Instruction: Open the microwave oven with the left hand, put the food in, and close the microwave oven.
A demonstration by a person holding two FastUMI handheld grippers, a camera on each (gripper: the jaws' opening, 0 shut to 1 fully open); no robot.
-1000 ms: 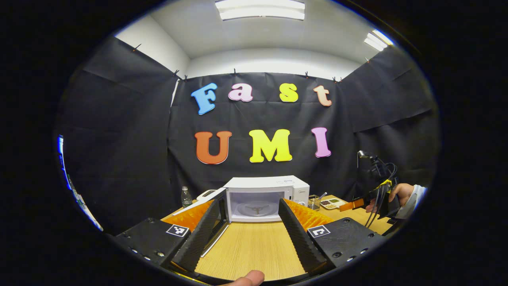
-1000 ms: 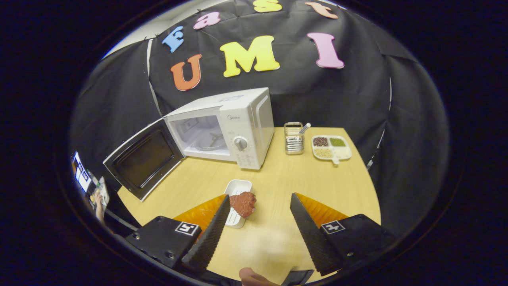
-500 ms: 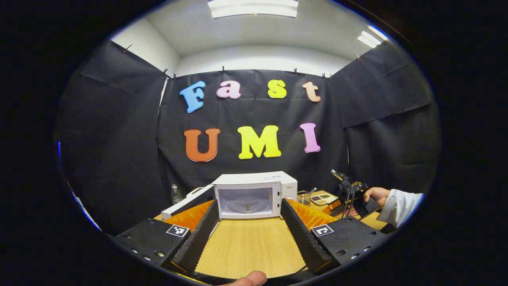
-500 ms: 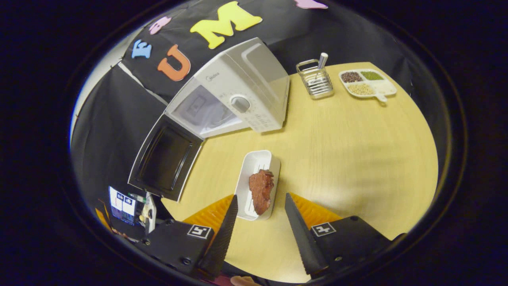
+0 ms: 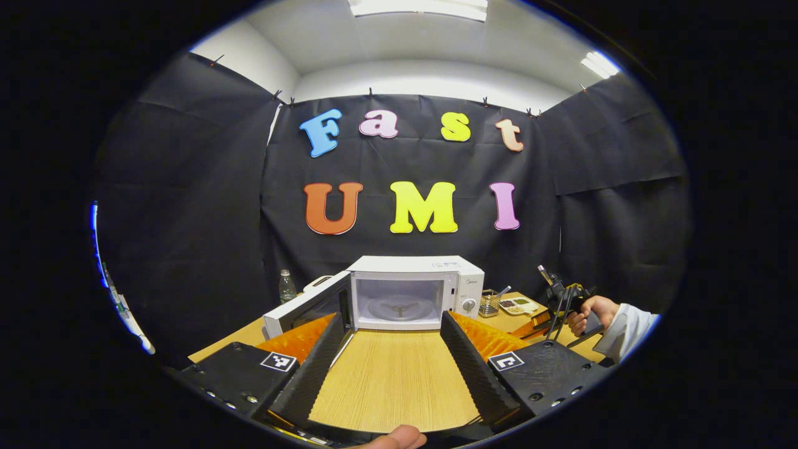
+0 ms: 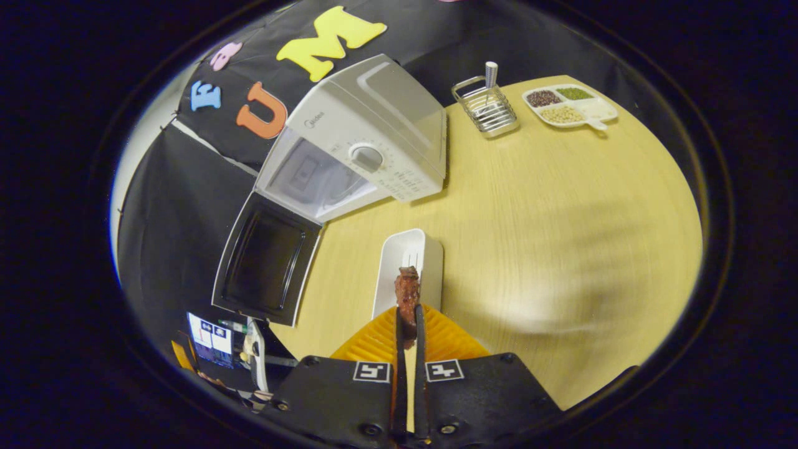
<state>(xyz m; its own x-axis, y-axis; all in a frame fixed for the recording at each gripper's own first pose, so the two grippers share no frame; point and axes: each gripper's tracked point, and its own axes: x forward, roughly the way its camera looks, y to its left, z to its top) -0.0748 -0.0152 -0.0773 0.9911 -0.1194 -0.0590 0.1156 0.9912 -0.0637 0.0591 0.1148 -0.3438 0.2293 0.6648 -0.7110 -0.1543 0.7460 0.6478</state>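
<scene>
The white microwave stands at the back of the wooden table, its door swung open to the left and the turntable bare inside. My left gripper hovers open over the table, facing the cavity. In the right gripper view the microwave and its open door lie to the upper left. My right gripper is shut on a reddish-brown piece of food, held just over a white oblong tray.
A wire utensil holder and a divided dish of beans sit at the table's far right. A plastic bottle stands left of the microwave. A hand holds the other gripper at the right.
My right gripper has dropped onto the tray and shut on the piece of food, which now stands on edge between the fingers. The left gripper has stayed open, shifting only slightly.
</scene>
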